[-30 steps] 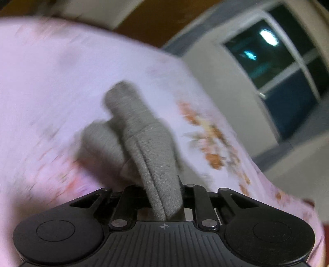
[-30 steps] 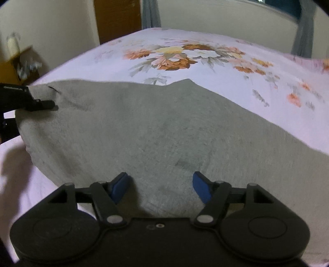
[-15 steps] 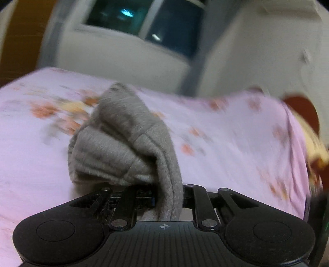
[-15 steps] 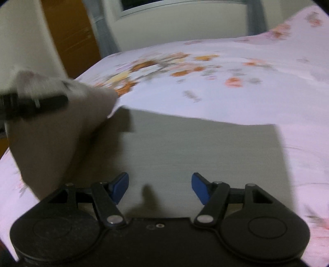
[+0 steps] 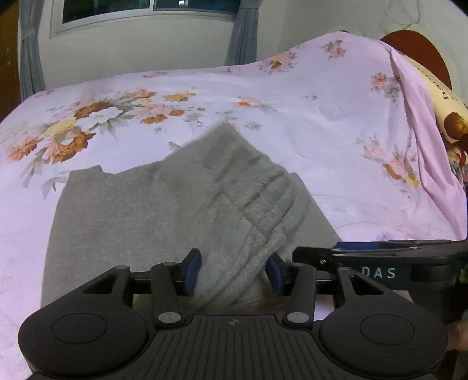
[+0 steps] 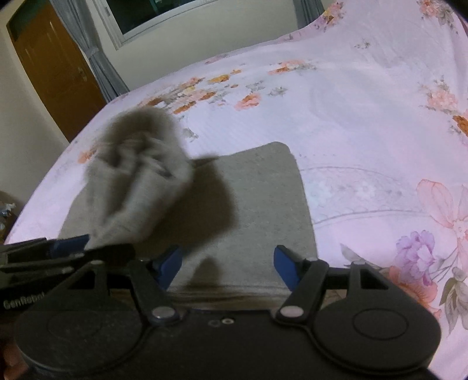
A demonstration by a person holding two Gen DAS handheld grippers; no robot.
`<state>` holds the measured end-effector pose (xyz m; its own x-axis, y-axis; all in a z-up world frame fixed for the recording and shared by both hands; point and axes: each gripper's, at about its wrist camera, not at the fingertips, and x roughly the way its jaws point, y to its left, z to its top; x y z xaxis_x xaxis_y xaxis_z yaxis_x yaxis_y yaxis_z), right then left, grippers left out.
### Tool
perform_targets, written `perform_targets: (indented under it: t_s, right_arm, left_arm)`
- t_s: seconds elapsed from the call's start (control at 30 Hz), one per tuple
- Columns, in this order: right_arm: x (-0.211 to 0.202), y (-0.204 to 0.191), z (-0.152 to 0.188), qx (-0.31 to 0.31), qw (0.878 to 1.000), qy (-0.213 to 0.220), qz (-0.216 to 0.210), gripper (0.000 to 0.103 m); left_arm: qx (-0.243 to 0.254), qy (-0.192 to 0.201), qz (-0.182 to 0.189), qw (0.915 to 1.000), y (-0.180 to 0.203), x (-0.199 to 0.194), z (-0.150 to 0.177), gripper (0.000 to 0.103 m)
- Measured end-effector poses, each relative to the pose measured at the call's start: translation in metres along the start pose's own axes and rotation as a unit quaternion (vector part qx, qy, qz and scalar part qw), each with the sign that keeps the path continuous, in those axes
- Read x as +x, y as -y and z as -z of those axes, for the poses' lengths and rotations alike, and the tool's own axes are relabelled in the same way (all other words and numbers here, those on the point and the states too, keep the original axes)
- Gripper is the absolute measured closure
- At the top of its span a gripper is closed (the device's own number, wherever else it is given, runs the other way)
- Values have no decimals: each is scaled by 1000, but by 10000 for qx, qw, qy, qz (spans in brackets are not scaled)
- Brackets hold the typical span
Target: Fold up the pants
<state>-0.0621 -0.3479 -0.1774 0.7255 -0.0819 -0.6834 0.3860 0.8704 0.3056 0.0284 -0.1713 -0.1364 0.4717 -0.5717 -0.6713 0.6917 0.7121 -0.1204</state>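
The grey pants (image 5: 140,204) lie folded on the pink floral bedsheet (image 5: 321,122). In the left wrist view my left gripper (image 5: 232,271) is open, with the ribbed waistband end (image 5: 257,193) lying loose between its blue pads. My right gripper shows from the side at the right edge (image 5: 365,248). In the right wrist view my right gripper (image 6: 228,266) is open over the near edge of the folded pants (image 6: 263,204). A blurred bunch of grey cloth (image 6: 137,169) drops at the left, beside the left gripper's fingers (image 6: 67,242).
A pillow (image 5: 444,96) lies under the sheet at the right. A window (image 5: 146,8) with grey curtains and a white wall stand behind the bed. A brown door (image 6: 55,76) is at the far left.
My left gripper carried the waistband end over the pants toward the right gripper, then opened and let it go. My right gripper stayed open over the pants' edge.
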Motion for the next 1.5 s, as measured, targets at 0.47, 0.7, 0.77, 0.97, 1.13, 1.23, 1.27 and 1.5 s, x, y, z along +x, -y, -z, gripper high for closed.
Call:
perform_targets:
  t_s: [0.47, 0.7, 0.77, 0.97, 1.13, 1.23, 1.27, 1.5]
  right_arm:
    - [-4, -1, 0, 561, 9969, -107, -542, 18]
    - [6, -3, -2, 839, 9938, -246, -683, 15]
    - [10, -3, -2, 872, 9935, -289, -674, 15]
    - [23, -8, -6, 975, 9921, -309, -727, 19]
    - [37, -25, -10, 838, 9940, -243, -667, 46]
    - [27, -32, -13, 721, 9949, 18, -700, 55]
    - [19, -35, -15, 556, 9958, 161, -714, 57]
    - [-3, -35, -28, 192, 9961, 388, -774, 57]
  left_arm:
    - [-657, 113, -646, 9957, -34, -17, 7, 53]
    - [-1052, -146, -622, 9924, -62, 6, 34, 53]
    - [-1114, -77, -554, 9922, -66, 6, 38, 53]
    - [-1318, -21, -400, 9905, -73, 6, 41, 53]
    - [-1267, 12, -400, 9911, -74, 4, 42, 53]
    - [-1364, 125, -478, 9894, -77, -2, 42, 53]
    - [-1405, 186, -559, 9883, -78, -5, 42, 53]
    - [-1686, 273, -723, 9827, -93, -9, 42, 53]
